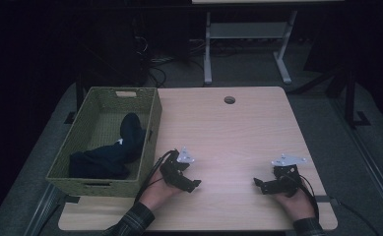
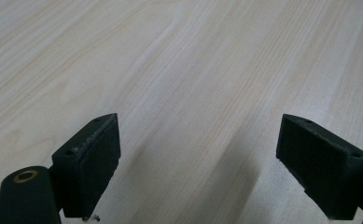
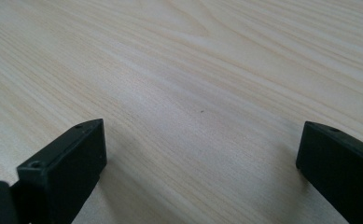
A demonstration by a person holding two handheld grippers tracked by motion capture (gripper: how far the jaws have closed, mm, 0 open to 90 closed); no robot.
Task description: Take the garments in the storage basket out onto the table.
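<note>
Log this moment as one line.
left gripper: open, empty | right gripper: open, empty | both low over table | dark cloth in basket

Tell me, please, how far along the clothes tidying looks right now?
The dark clothes already lie inside the woven basket. Nothing is in hand: the left gripper and right gripper rest open on the table. No loose garment shows there, so little seems left.

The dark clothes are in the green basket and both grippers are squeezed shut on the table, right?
Not quite. The dark clothes do lie in the green basket, as the high view shows. But the grippers are open: in the left gripper view, the left gripper has its jaws wide apart over bare wood, and in the right gripper view so does the right gripper.
</note>
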